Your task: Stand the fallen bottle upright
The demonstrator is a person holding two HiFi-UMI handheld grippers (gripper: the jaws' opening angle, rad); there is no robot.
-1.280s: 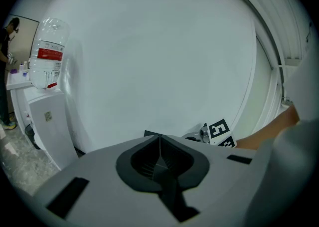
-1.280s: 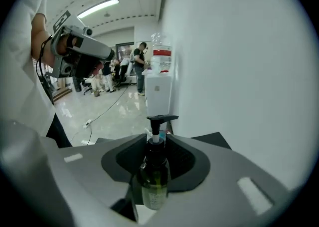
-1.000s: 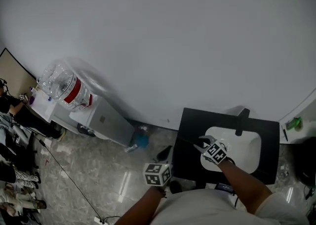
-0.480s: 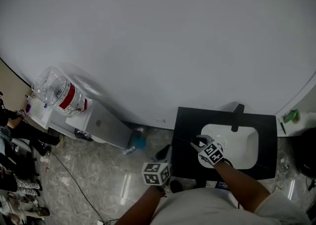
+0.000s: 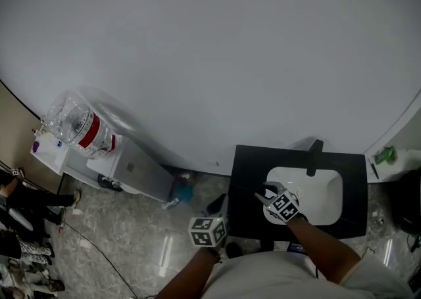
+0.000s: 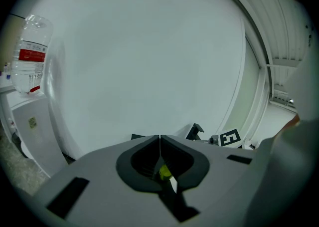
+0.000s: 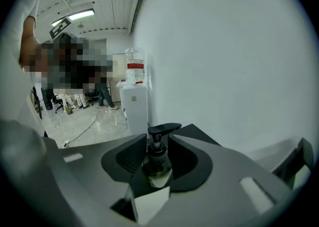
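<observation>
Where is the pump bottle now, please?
In the right gripper view the pump bottle stands upright on the black counter, between the right gripper's jaws, which have just been opening.

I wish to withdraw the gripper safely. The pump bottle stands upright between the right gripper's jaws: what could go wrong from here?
1. The right gripper has just been opening its jaws, and the pump bottle stands between them, close to both. A sideways pull-back might tip it over.
2. The pump head shows just above the jaw tips, so a rising jaw might catch it and lift or topple the bottle.
</observation>
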